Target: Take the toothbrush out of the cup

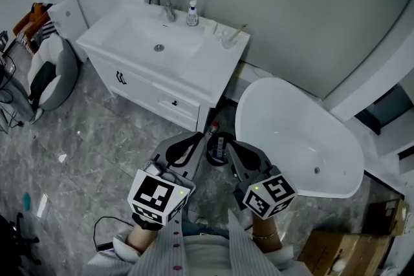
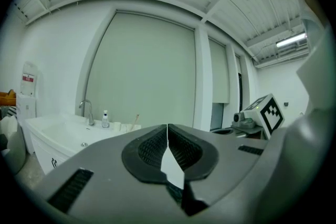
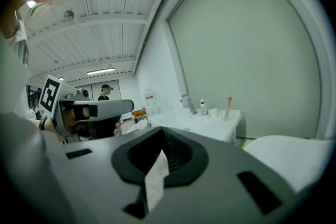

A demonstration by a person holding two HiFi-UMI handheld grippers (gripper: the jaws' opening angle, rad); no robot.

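Note:
A wooden-handled toothbrush (image 1: 239,31) stands tilted in a small white cup (image 1: 229,42) on the right end of the white vanity top (image 1: 207,68). The left gripper view shows the toothbrush (image 2: 137,119) far off, and in the right gripper view it is also distant (image 3: 229,105). Both grippers hang over the floor well in front of the vanity, pointing toward it. My left gripper (image 1: 194,137) is shut with nothing in it, its jaws meeting in a thin line (image 2: 168,136). Beside it, my right gripper (image 1: 229,147) is also shut and empty (image 3: 161,141).
A faucet (image 1: 162,0) and a soap bottle (image 1: 192,13) stand behind the basin. A white bathtub (image 1: 297,139) lies to the right of the vanity. A chair (image 1: 48,74) is at the left, cardboard boxes (image 1: 343,252) sit at the lower right, and a person (image 3: 106,91) stands far behind.

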